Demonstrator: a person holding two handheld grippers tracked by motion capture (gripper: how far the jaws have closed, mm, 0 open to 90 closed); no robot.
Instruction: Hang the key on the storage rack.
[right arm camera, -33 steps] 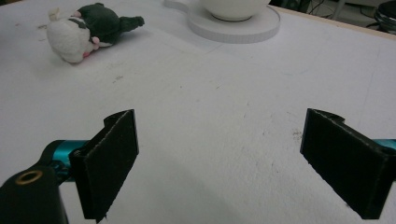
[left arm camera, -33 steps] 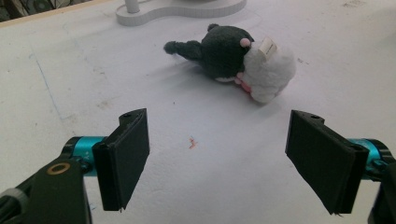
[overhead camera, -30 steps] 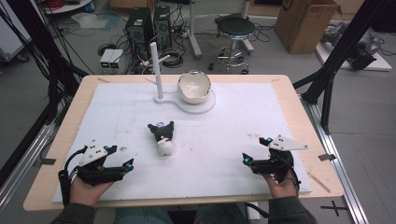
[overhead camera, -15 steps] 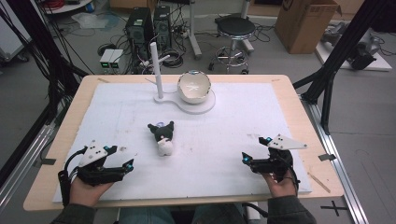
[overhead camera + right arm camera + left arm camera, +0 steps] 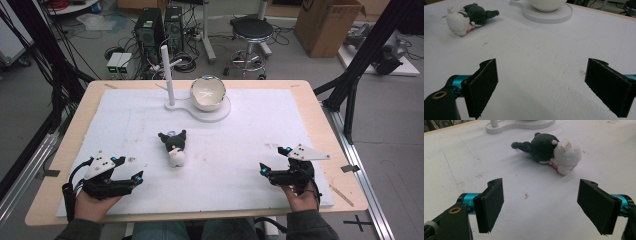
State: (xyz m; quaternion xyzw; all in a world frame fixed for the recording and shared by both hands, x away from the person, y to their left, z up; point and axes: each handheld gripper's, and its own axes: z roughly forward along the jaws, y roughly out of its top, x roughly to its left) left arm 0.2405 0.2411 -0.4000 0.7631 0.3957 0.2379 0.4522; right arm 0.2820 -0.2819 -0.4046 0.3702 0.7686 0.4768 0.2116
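High view: the plush toy [image 5: 173, 147] lies mid-table, between left gripper [image 5: 134, 179] and right gripper [image 5: 265, 172], the bowl [image 5: 207, 92] far beyond; left gripper view: jaws spread, empty, toy ahead; right gripper view: jaws likewise released; nothing grasped yet, I judge.

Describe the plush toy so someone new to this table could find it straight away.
Start at the white mat covering the wooden table, then find the white stand with the bowl at its far side. Nearer the person from that stand, mid-mat, lies the plush toy on its side: the one soft thing here, dark head, white fluffy body.
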